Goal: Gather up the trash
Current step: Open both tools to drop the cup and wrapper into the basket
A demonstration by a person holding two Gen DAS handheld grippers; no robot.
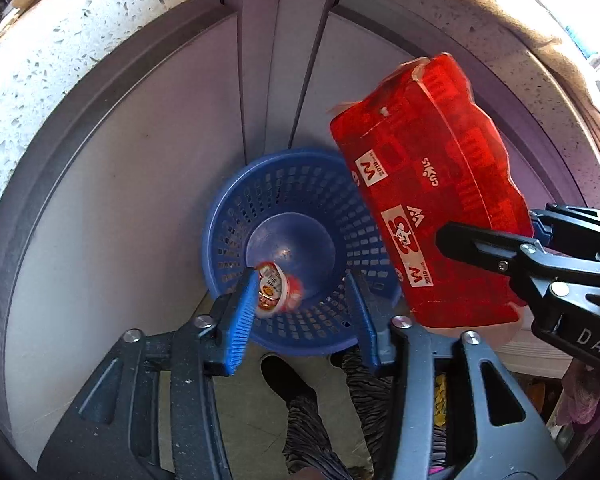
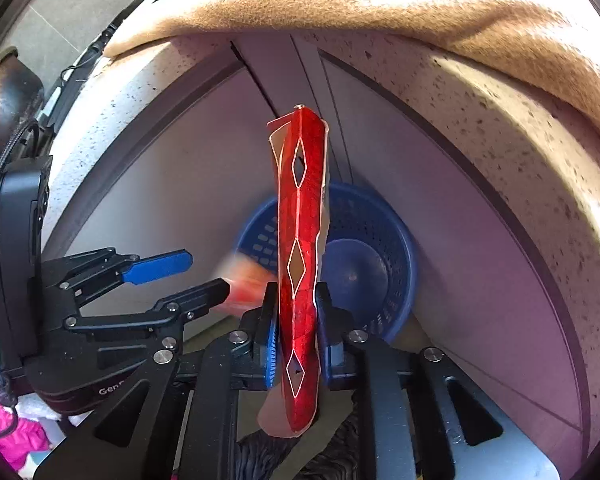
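A blue perforated basket [image 1: 300, 216] stands on the floor against grey cabinet doors; it also shows in the right wrist view [image 2: 376, 248]. My left gripper [image 1: 300, 292] is open above the basket. A small red-and-white cup [image 1: 278, 288] hangs blurred beside its left finger, over the basket, seemingly loose. In the right wrist view the cup is a red blur [image 2: 246, 284] by the left gripper [image 2: 204, 276]. My right gripper [image 2: 298, 336] is shut on a flattened red carton [image 2: 300, 240], held upright above the basket. The carton [image 1: 436, 184] shows at the right of the left wrist view.
A speckled white stone counter edge [image 1: 80, 40] arches above the grey cabinet doors [image 1: 140, 184]. A tan cloth [image 2: 360, 4] covers the counter top. A person's foot in a dark shoe [image 1: 288, 380] stands on the floor just before the basket. Pink fabric [image 2: 8, 428] lies at the lower left.
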